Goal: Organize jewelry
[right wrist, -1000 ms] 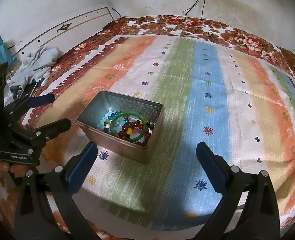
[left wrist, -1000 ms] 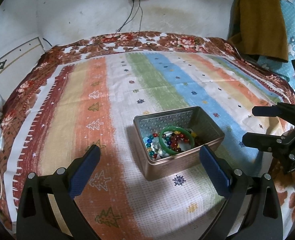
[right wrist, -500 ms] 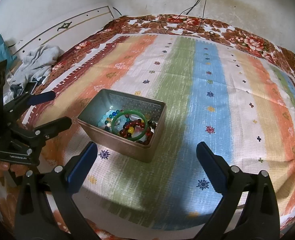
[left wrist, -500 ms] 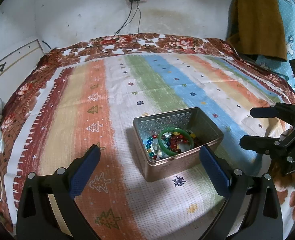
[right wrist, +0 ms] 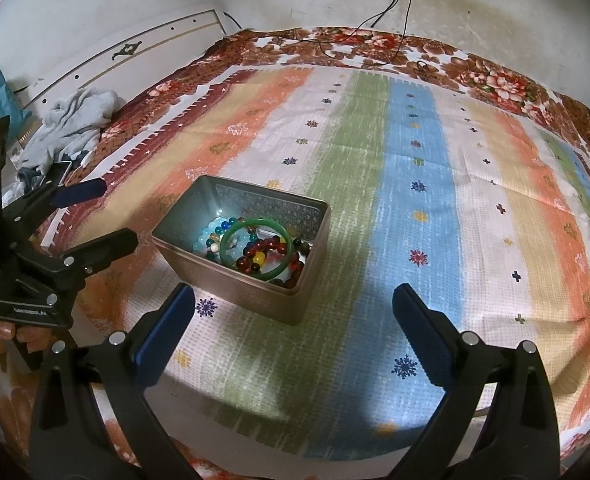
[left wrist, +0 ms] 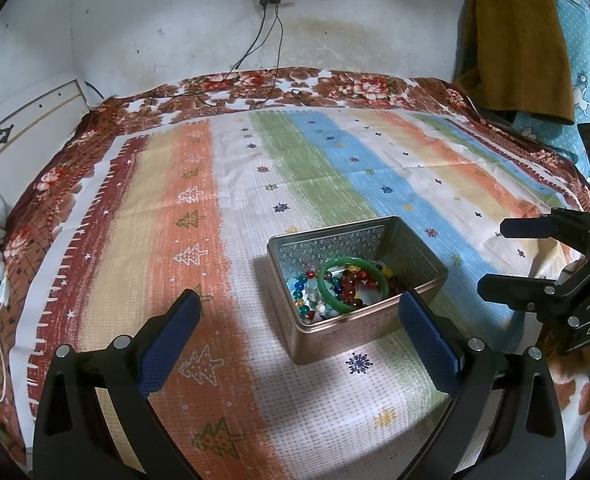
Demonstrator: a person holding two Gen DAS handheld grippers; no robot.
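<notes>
An open metal tin (left wrist: 423, 256) (right wrist: 175, 248) stands on the striped bedspread. Inside lie a green bangle (left wrist: 353, 284) (right wrist: 257, 249) and several coloured bead bracelets (left wrist: 307, 294) (right wrist: 255, 258). My left gripper (left wrist: 299, 302) is open and empty, just in front of the tin, with the tin between its blue pads; it also shows in the right wrist view (right wrist: 107, 216). My right gripper (right wrist: 293, 294) is open and empty, in front of and to the right of the tin; it also shows in the left wrist view (left wrist: 495, 256).
The striped cloth (left wrist: 155, 208) covers a bed with a floral border. Grey clothes (right wrist: 71, 120) and a phone (right wrist: 57, 172) lie at the left edge. Cables (left wrist: 271, 52) hang from a wall socket at the back. A brown garment (left wrist: 519, 36) hangs at the right.
Both grippers have drawn back and up a little, so the tin sits slightly farther off in both views. Both stay open and empty. The jewelry has not moved.
</notes>
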